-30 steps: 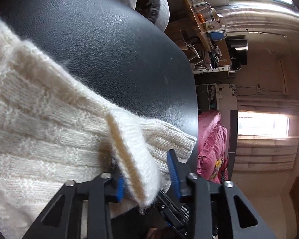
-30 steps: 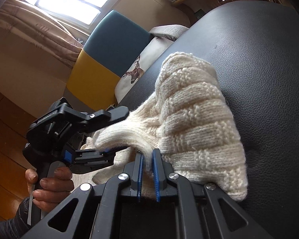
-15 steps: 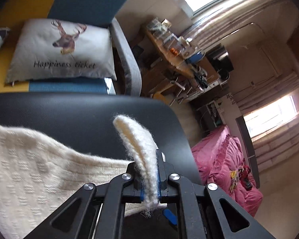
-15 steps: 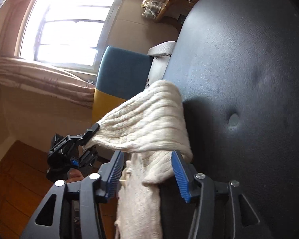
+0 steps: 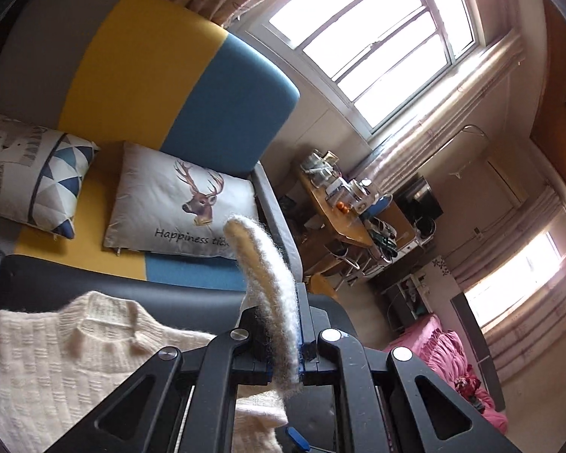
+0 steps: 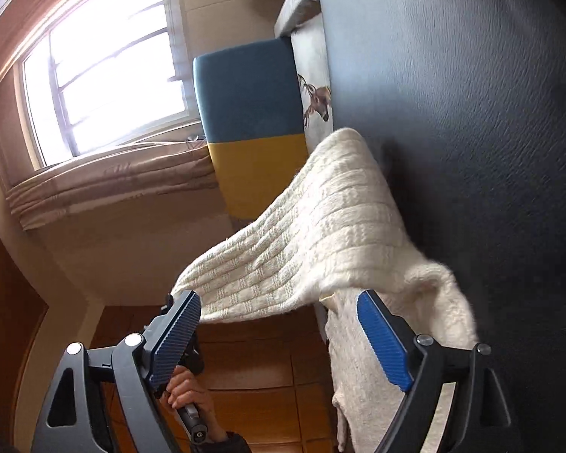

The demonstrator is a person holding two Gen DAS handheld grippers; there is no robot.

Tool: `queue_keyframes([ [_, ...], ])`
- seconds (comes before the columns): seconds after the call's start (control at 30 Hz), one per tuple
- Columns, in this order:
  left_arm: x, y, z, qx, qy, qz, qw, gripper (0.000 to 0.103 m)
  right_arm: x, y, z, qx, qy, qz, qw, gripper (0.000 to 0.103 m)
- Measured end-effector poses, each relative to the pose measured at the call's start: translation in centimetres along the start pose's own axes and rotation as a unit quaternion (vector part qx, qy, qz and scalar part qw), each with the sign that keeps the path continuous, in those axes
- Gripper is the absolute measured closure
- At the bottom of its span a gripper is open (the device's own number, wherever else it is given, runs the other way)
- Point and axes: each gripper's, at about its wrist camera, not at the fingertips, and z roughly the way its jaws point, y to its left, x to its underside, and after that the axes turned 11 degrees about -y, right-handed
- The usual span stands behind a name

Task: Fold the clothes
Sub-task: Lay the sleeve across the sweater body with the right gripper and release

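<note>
A cream knitted sweater [image 5: 49,358] lies on a black leather surface [image 5: 94,287], collar toward the sofa. My left gripper [image 5: 283,358] is shut on a fuzzy cuff or hem [image 5: 271,287] that sticks up between its fingers. In the right wrist view the sweater [image 6: 320,234] stretches from the black surface [image 6: 471,113] out to the left gripper, which is mostly hidden behind my near finger. My right gripper [image 6: 279,339] is open, blue pads wide apart, with a loose part of the knit [image 6: 369,373] hanging just beyond its right finger.
A yellow, blue and grey sofa [image 5: 177,87] stands behind the black surface with a deer cushion [image 5: 181,204] and a triangle-pattern cushion [image 5: 30,181]. A cluttered wooden table [image 5: 339,207] and pink bedding [image 5: 445,355] lie to the right. A hand [image 6: 188,396] holds the left gripper's handle over a wooden floor.
The left gripper shut on the sweater's edge and lifted it up and away. The right gripper let go of the knit and opened wide; the sweater now stretches out instead of lying bunched.
</note>
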Motion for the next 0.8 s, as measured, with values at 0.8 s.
queue_keyframes([
  [0.8, 10.6, 25.0, -8.5, -0.186, 0.082, -0.068, 0.9769, 0.095, 3.2, 0.6, 4.6, 0.129, 0.04, -0.151, 0.979, 0.016],
])
